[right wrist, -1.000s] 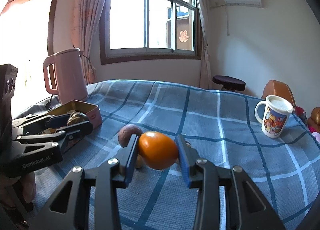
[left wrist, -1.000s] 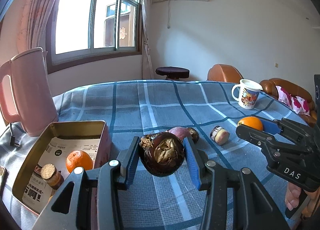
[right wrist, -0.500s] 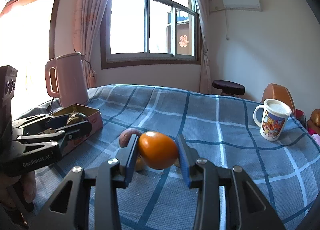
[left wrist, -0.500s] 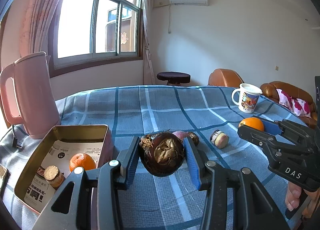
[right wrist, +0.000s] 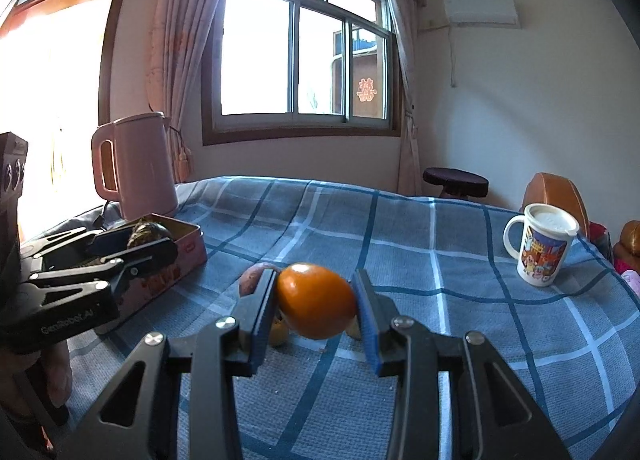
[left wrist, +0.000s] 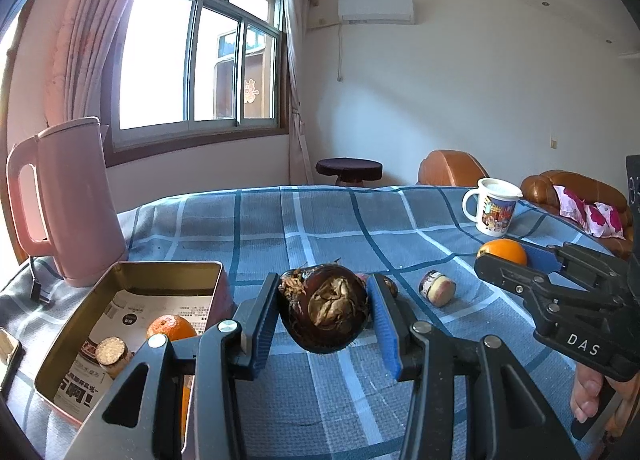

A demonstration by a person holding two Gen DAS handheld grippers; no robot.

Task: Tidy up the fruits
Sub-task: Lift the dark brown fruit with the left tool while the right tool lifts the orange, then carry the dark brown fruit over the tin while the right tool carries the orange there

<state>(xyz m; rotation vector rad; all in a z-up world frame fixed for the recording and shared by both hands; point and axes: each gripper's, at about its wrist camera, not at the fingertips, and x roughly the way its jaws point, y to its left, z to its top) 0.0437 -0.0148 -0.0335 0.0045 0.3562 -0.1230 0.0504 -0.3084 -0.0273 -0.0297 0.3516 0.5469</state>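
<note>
My left gripper (left wrist: pixel 324 312) is shut on a dark brown, rough-skinned fruit (left wrist: pixel 325 314), held above the blue checked tablecloth just right of the open metal tin (left wrist: pixel 132 276). In the tin lie an orange (left wrist: pixel 172 328) and a small cork-topped jar (left wrist: pixel 112 352). My right gripper (right wrist: pixel 316 306) is shut on a smooth orange fruit (right wrist: pixel 316 306) held above the cloth. On the cloth lie a purplish-brown fruit (right wrist: pixel 252 280) and a small peach-coloured fruit (left wrist: pixel 438 288). Each gripper shows in the other's view: the right gripper (left wrist: pixel 504 256) and the left gripper (right wrist: pixel 144 238).
A pink kettle (left wrist: pixel 64 200) stands behind the tin with its cord trailing on the cloth. A printed mug (left wrist: pixel 494 210) stands at the far right of the table. A phone (left wrist: pixel 8 352) lies at the left edge. Brown sofas and a stool lie beyond.
The left wrist view has shifted a little: the tin, kettle and loose fruits sit lower in the frame. Both grips are unchanged, and the right gripper has stayed put.
</note>
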